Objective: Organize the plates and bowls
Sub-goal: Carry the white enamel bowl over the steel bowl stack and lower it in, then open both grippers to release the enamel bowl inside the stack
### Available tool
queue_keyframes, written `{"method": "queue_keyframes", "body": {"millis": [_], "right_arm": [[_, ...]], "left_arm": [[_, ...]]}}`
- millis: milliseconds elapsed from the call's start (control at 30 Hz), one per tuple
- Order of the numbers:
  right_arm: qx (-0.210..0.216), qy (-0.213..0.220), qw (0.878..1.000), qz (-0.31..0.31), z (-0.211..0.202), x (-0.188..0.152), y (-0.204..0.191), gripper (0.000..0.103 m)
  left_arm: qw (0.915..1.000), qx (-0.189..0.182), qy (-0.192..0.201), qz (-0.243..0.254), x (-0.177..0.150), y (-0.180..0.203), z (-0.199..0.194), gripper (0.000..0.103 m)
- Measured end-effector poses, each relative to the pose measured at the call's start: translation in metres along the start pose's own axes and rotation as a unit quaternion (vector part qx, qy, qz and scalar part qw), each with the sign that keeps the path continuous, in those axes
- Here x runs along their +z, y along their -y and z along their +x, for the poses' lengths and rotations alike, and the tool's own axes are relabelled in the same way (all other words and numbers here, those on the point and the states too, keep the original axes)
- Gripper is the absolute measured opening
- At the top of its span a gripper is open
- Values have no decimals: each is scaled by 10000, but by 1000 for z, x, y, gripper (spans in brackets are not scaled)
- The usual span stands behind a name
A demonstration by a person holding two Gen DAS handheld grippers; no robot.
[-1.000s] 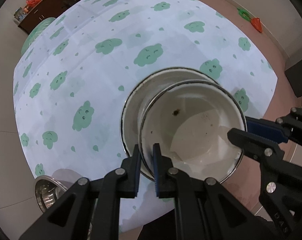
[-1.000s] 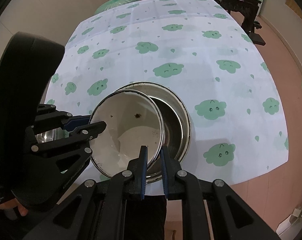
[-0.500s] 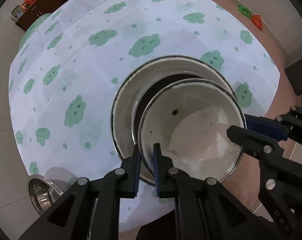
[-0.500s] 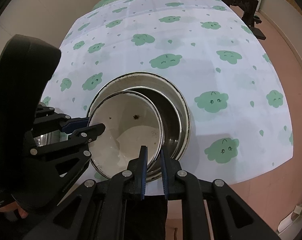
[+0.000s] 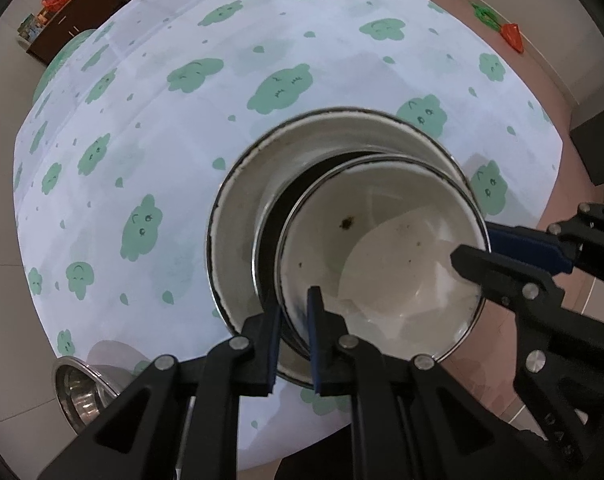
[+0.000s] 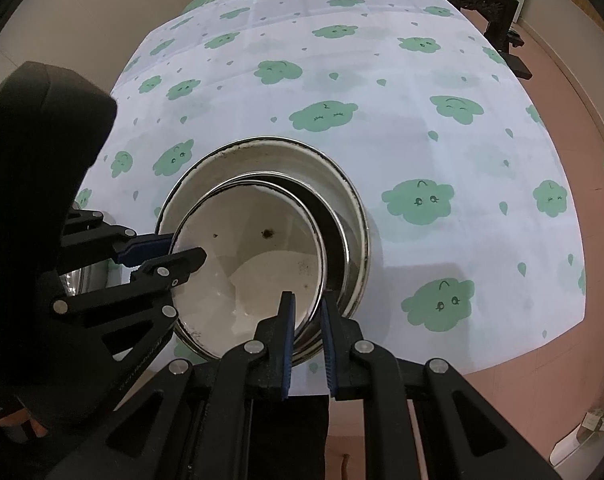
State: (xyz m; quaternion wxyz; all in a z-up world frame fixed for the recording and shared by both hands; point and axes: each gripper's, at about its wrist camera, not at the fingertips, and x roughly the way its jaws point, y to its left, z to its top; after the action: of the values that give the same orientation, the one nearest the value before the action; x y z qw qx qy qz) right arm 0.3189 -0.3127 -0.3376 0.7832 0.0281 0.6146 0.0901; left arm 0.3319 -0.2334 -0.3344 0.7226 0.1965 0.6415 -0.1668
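White bowl over larger bowl, rim between 2 grippers' fingers.

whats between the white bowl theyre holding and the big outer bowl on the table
A metal bowl sits nested between them: its shiny rim rings the white bowl inside the big outer bowl. Both wrist views show it, the right one most clearly.

Steel bowl crowds left; tablecloth beyond lies open.

White bowl above larger bowl
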Motion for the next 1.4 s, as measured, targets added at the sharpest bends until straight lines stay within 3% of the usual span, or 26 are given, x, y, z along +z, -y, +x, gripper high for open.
{"method": "queue_keyframes", "body": {"millis": [967,1033,1067,1133,1167,1400], "right_arm": [[34,-120,9999,-72,13,1,1,15],[40,-111,9999,-59,13,2,1,15],[13,-104,9999,-54,13,2,1,19],[32,-97,9999,-75,12,3,0,34],[68,-73,9999,-77,10,3,0,41],[-23,33,9999,-120,2,4,-2,43]], "left_arm": [[10000,26,-84,-38,2,-4,5,13],[10000,27,-26,-75,3,-6,1,18],[10000,20,15,-81,3,-7,-1,21],[9998,107,105,-98,3,-9,-6,36],[9998,125,142,-110,2,-10,-8,37],[9990,69,265,-339,-1,-24,-16,37]]}}
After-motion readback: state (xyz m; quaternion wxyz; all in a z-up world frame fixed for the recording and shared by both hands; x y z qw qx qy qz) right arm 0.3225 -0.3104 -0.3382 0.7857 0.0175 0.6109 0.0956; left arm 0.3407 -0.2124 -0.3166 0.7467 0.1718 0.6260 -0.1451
